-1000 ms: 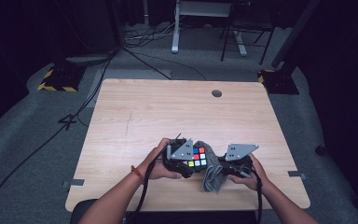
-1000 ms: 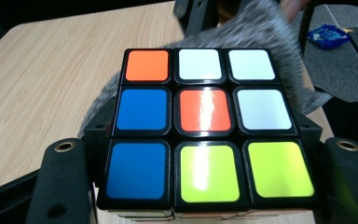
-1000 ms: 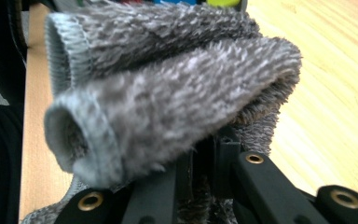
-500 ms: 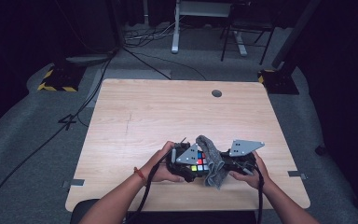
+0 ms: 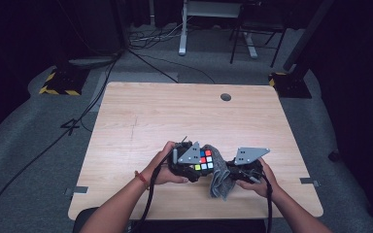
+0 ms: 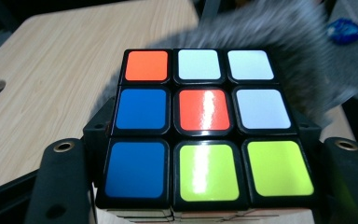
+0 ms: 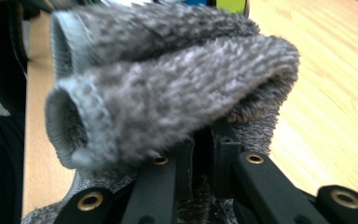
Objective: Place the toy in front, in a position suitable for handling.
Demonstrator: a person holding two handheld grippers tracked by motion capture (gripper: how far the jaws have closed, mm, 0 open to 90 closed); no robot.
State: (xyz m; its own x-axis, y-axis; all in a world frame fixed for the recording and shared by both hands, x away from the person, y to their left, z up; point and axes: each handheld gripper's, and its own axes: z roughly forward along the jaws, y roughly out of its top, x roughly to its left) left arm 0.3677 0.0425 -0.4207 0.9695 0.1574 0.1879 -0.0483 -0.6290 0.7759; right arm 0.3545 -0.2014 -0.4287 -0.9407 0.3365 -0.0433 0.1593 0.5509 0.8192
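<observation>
A scrambled Rubik's cube point(image 5: 204, 160) is clamped between the jaws of my left gripper point(image 5: 194, 165), just above the table's near edge. In the left gripper view the cube point(image 6: 205, 126) shows orange, white, blue, red and yellow-green tiles, with a black jaw on each side of it. My right gripper point(image 5: 234, 170) is shut on a folded grey fluffy cloth point(image 5: 218, 174), which lies against the cube's right side. The right gripper view shows the cloth point(image 7: 168, 84) bunched just above the pinching jaws point(image 7: 203, 144). Behind the cube the cloth point(image 6: 279, 32) appears blurred.
The wooden table point(image 5: 175, 116) has a round cable hole point(image 5: 226, 97) near its far edge. Beyond it on the grey floor are cables, a desk frame point(image 5: 184, 29) and yellow-black striped stand bases point(image 5: 58, 85).
The cloth hung low between the hands, then rose up along the cube's right side, and now sits a little lower against it. Both hands have barely shifted.
</observation>
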